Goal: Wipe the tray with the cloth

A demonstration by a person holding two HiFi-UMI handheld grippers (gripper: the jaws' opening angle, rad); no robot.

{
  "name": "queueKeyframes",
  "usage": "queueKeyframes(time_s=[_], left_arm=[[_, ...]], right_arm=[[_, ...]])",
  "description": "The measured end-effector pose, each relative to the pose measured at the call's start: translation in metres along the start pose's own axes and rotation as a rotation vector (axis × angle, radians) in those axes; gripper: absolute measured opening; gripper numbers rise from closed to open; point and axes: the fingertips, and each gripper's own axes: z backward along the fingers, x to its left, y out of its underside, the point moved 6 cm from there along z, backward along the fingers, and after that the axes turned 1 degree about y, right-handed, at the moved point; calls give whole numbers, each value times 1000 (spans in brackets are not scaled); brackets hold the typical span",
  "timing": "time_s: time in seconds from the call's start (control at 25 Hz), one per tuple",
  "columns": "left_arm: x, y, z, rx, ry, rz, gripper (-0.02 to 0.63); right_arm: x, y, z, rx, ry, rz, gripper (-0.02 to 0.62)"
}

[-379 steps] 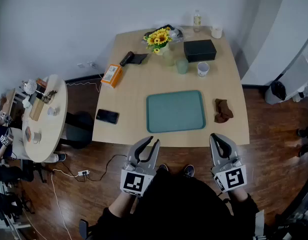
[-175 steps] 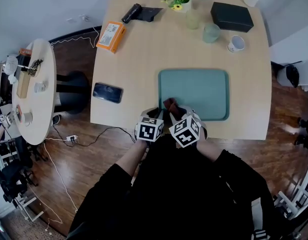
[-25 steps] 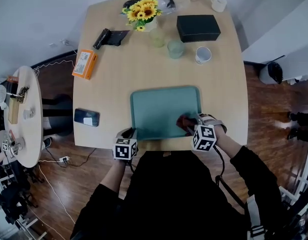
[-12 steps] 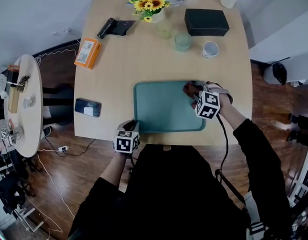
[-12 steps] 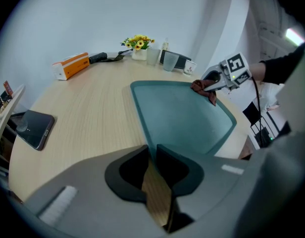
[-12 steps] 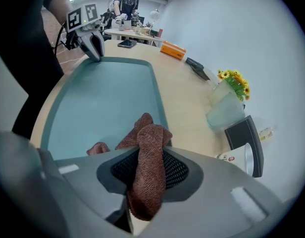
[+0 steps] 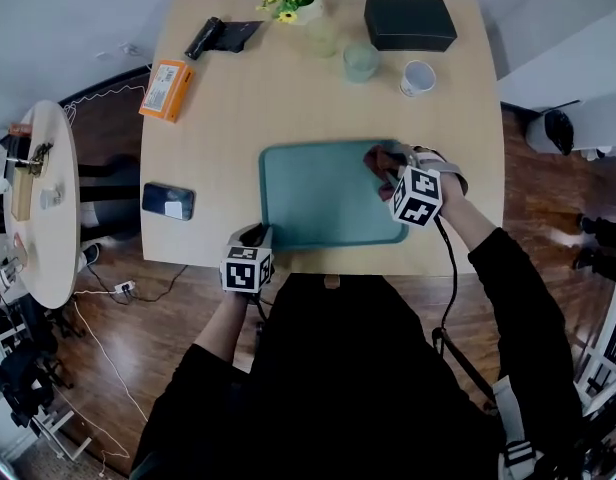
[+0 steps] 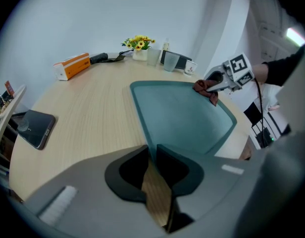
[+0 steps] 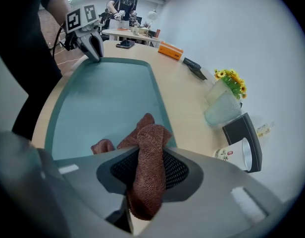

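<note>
- At the far right corner of the tray [image 7: 318,203], on the wooden table [image 7: 238,108]: brown cloth [image 7: 380,158], bunched up and pressed onto the teal floor just inside the rim.
- Right gripper [image 7: 391,175] clamped on a thick fold of that cloth, jaws held part-way apart by the bulk, a loose tail spilling forward onto the tray.
- Left gripper [image 7: 256,236] closed tight at the near left corner, seemingly nipping the rim there to pin the tray down.
- Step in hand, as judged: a wiping stroke, begun from the right end.
- To do it well:
  - press down only enough for the tail to drag flat, with no jaw tips scraping the plastic;
  - sweep in overlapping passes along the long side and push into each rounded corner;
  - keep the left hold firm against sliding;
  - stay clear of the mug [image 7: 418,76] and the glass [image 7: 360,60] beyond the far rim.
- Tray lying flat, long axis running left to right across the person, parallel with the near table edge, short ends toward either gripper's side.
- Cloth's clamped fold running lengthwise along the right jaws, free end pointing in over the tray, leftward and slightly away from the person.
</note>
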Motion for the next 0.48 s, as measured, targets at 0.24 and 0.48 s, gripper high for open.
queueKeyframes(time_s=[0.24,0.48], left_arm=[[0,1,0,2,-4,3,37],[3,-3,-1,31,7,-18,38]], right_arm=[[78,13,26,-33,-31,-38,112],[113,18,37,-24,9,-178,110]])
